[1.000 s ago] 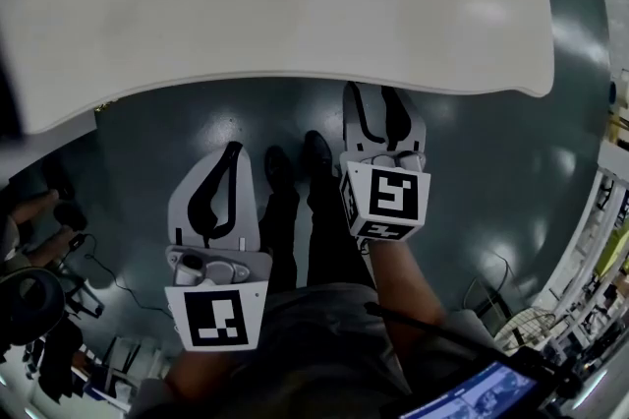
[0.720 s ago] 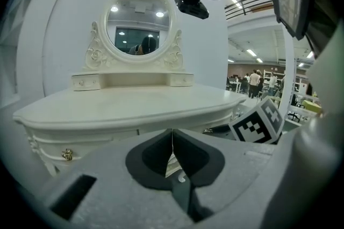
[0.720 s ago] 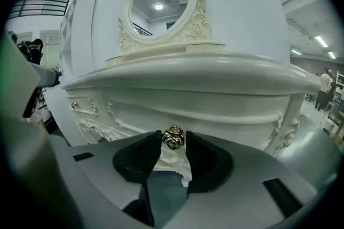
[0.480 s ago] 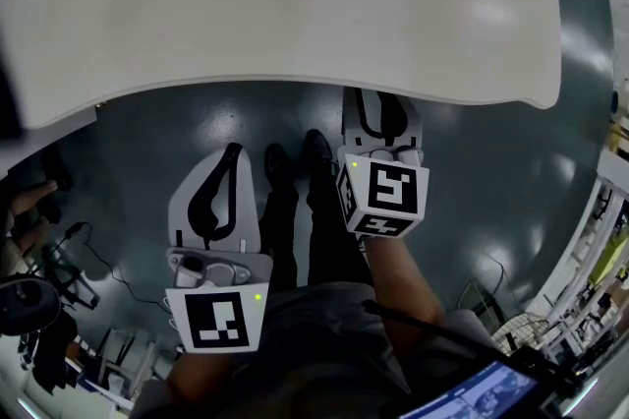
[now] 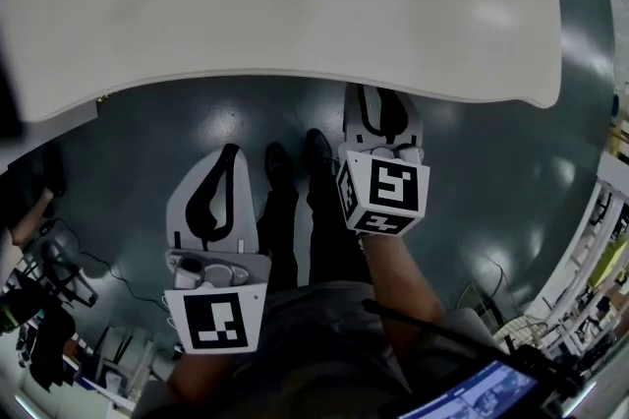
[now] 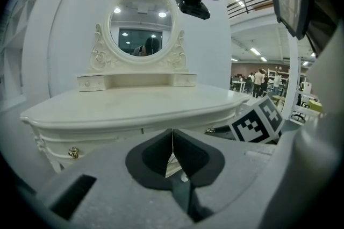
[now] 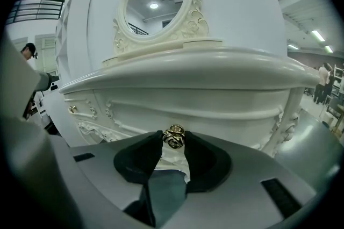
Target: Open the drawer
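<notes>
Right gripper view: gripper (image 7: 173, 142) (jaws just closing) pinches drawer knob (image 7: 173, 135).

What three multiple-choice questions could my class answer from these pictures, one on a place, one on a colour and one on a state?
1. Where is the knob?
A. Lying on the floor
B. Between the jaws of the right gripper
C. Lying on the tabletop

2. What colour is the knob?
A. Gold
B. Black
C. Red

3. How do the jaws of the left gripper stand?
A. Wide apart
B. Closed on a knob
C. Together, with nothing held

Answers:
1. B: the right gripper view shows the knob between the jaws, which have just been closing and sit against both its sides.
2. A: it shines gold against the white dressing table.
3. C: the left gripper view shows only a thin line between the jaws, short of the table.
</notes>
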Available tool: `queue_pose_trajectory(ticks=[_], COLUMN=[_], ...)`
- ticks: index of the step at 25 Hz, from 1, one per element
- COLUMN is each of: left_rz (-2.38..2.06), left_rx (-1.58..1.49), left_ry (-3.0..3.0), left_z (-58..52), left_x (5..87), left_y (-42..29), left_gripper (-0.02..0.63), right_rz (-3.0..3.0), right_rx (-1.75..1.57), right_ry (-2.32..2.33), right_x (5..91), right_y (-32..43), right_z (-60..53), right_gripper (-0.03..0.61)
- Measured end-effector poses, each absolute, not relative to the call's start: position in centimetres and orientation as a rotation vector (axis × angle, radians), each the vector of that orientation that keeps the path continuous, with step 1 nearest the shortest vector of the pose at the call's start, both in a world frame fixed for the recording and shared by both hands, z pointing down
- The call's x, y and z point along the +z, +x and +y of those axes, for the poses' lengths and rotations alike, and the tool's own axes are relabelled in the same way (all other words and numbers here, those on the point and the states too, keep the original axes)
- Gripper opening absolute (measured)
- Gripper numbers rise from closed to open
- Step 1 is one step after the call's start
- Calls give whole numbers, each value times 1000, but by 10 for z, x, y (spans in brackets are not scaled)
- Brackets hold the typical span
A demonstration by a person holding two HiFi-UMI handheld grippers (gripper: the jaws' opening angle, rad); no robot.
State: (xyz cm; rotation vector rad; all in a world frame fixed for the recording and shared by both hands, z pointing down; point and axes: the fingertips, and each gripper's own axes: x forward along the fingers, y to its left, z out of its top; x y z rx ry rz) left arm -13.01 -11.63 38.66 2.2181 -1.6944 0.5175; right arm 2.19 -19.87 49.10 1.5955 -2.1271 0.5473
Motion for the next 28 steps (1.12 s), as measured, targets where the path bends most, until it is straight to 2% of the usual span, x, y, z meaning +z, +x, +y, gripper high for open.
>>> queue_pose_trajectory(ticks=[28], left_rz=[-1708], left_rx=[502], left_ry=[2215], left_z=[-116], left_x=[387], left_y=[-130], left_gripper=[17], right_rz=[-2107], right_rx=[600], right_ry=[1715], right_x=[488], right_y=[44], right_z=[-214], right_gripper=[137])
